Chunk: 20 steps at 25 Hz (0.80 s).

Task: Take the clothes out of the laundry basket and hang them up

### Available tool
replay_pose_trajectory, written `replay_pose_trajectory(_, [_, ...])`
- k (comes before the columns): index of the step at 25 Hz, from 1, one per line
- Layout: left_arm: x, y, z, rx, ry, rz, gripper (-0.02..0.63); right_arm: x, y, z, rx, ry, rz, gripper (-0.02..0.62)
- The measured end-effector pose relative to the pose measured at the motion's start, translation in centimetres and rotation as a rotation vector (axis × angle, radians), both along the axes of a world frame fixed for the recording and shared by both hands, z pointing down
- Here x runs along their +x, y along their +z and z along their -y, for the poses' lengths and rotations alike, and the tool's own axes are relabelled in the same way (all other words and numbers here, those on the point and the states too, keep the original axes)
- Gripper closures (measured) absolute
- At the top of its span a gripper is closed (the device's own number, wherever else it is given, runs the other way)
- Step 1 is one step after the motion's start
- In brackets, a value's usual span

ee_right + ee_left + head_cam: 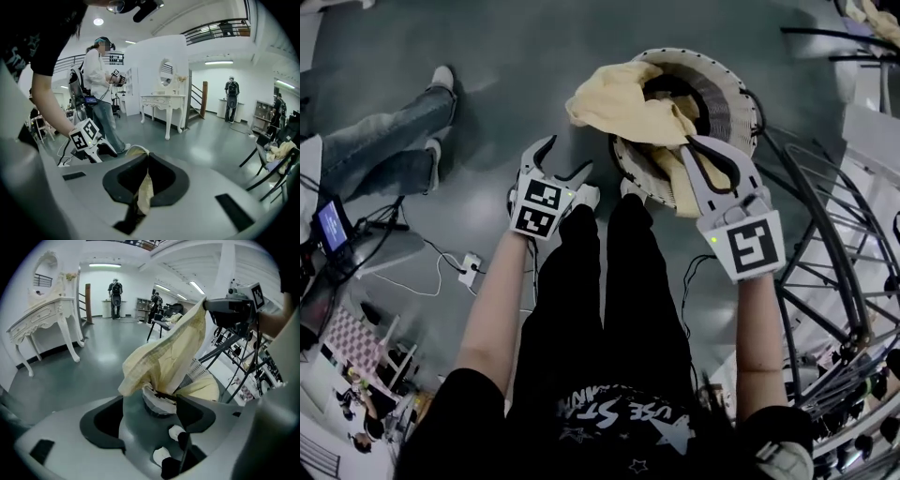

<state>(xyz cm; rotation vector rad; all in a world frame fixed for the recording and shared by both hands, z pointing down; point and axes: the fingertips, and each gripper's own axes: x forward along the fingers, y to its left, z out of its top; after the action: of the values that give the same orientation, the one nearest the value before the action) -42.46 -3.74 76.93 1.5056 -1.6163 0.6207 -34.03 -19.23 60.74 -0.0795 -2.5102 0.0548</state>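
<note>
Though overhead obscures it, right gripper (145,158) pinches yellow cloth (145,196).

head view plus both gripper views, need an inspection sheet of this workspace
surface: grey floor, smooth and shiny
job's things: yellow garment hangs half out of the woven laundry basket, draped over its rim; metal rack stands to the right
clutter: power strip on the floor at left
grippers: left gripper jaws apart, nothing between them, beside the basket; right gripper jaws shut on the yellow garment
cables: dark cable runs over the floor towards the power strip
surroundings: person in jeans at left; white dressing table further back
</note>
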Motion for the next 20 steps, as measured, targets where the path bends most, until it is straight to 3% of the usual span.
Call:
replay_pose_trajectory(8, [-1.1, 1.6, 1.2, -0.032, 0.171, 0.082, 0.244, 2.8, -3.1, 0.2, 0.053, -0.055, 0.02, 0.578])
replay_pose_trajectory(13, [-2.2, 3.2, 2.2, -0.064, 0.325, 0.16, 0.244, 4.9, -3.5, 1.2, 0.043, -0.011, -0.006, 0.578])
replay_pose_trajectory(20, [-4.6, 4.3, 5.5, -0.058, 0.482, 0.364, 0.244, 6.6, -2.5, 2.4, 0.047, -0.01, -0.012, 0.578])
